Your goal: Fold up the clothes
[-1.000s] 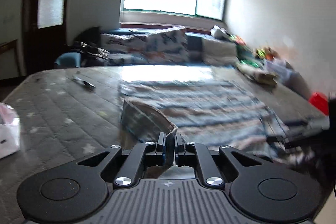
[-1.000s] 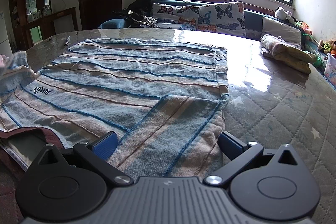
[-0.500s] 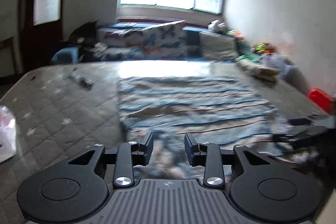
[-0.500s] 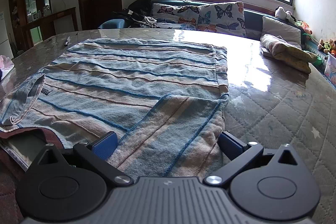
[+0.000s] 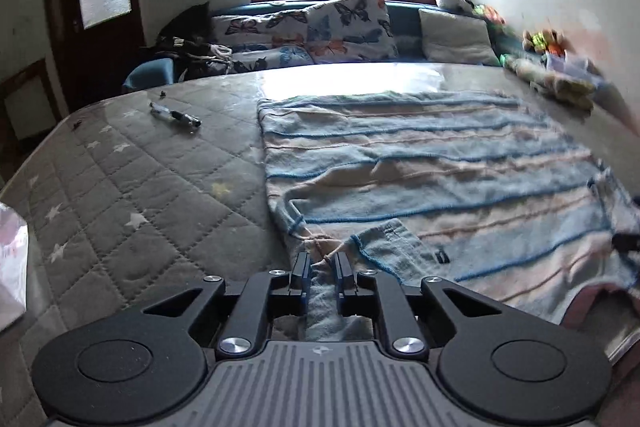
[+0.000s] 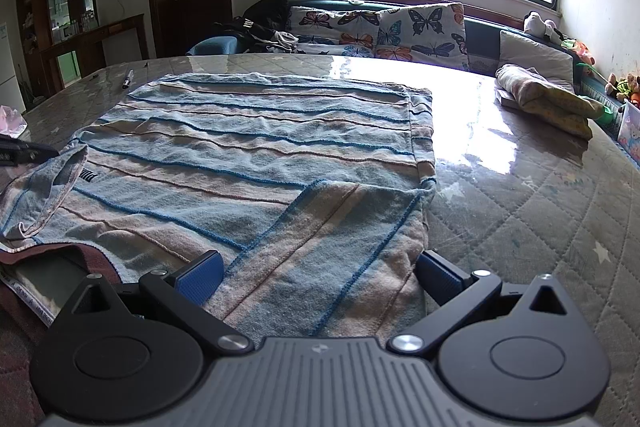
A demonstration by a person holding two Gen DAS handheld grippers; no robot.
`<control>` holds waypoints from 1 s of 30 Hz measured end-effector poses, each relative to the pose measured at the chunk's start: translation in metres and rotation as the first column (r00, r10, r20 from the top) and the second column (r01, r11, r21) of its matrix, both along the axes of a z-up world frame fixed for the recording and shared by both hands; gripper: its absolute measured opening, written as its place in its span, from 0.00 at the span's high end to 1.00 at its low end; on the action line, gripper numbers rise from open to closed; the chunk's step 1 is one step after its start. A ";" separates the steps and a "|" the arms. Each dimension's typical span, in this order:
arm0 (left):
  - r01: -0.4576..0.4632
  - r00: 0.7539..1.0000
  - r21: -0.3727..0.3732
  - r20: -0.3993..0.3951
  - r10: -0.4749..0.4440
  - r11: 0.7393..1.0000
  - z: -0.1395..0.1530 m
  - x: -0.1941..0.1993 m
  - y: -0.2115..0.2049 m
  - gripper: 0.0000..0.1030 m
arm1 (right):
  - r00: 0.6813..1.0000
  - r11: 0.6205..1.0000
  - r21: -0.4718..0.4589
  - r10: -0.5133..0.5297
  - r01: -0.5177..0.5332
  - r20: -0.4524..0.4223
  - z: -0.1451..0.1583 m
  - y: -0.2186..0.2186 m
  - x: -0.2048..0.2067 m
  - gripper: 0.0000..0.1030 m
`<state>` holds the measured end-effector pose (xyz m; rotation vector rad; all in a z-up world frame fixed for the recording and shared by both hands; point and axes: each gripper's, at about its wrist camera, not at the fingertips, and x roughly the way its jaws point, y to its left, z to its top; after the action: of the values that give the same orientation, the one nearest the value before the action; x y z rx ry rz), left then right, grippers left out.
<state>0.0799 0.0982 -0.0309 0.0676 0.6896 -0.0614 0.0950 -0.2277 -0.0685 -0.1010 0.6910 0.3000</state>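
A blue and beige striped shirt [image 5: 420, 163] lies flat on the quilted table; it also shows in the right wrist view [image 6: 248, 147]. Both sleeves are folded inward over the body. My left gripper [image 5: 322, 267] is low at the shirt's near left edge, its jaws narrowly apart around a fold of the left sleeve [image 5: 320, 303]. My right gripper [image 6: 318, 269] is wide open, its fingers straddling the folded right sleeve [image 6: 320, 239] at the near edge. The left gripper's tip [image 6: 24, 151] shows at the far left of the right wrist view.
A pen [image 5: 176, 115] lies on the table left of the shirt. A white bag [image 5: 12, 263] sits at the left edge. A folded cloth [image 6: 544, 99] lies at the right. A sofa with butterfly cushions [image 6: 380, 31] stands beyond the table.
My left gripper laid the left sleeve down onto the shirt, opened, then came down and nearly closed around the sleeve fold at the near edge. The right gripper has not moved.
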 end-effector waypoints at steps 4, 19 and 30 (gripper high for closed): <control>0.008 1.000 0.005 0.010 -0.008 1.000 0.005 -0.004 -0.003 0.86 | 1.000 1.000 0.001 0.000 0.000 0.000 0.000 0.000 0.000 0.00; 0.148 0.988 0.117 0.029 -0.153 0.982 0.003 -0.032 -0.024 0.74 | 1.000 1.000 0.001 0.000 0.000 0.000 0.000 0.000 0.000 0.00; 0.229 0.972 0.124 0.018 -0.233 0.965 0.000 -0.053 -0.030 0.71 | 1.000 1.000 0.001 0.000 0.000 0.000 0.000 0.000 0.000 0.00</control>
<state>0.0265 0.0681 -0.0307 0.2659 0.6501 -0.2421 0.0946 -0.2281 -0.0684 -0.1001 0.6912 0.3005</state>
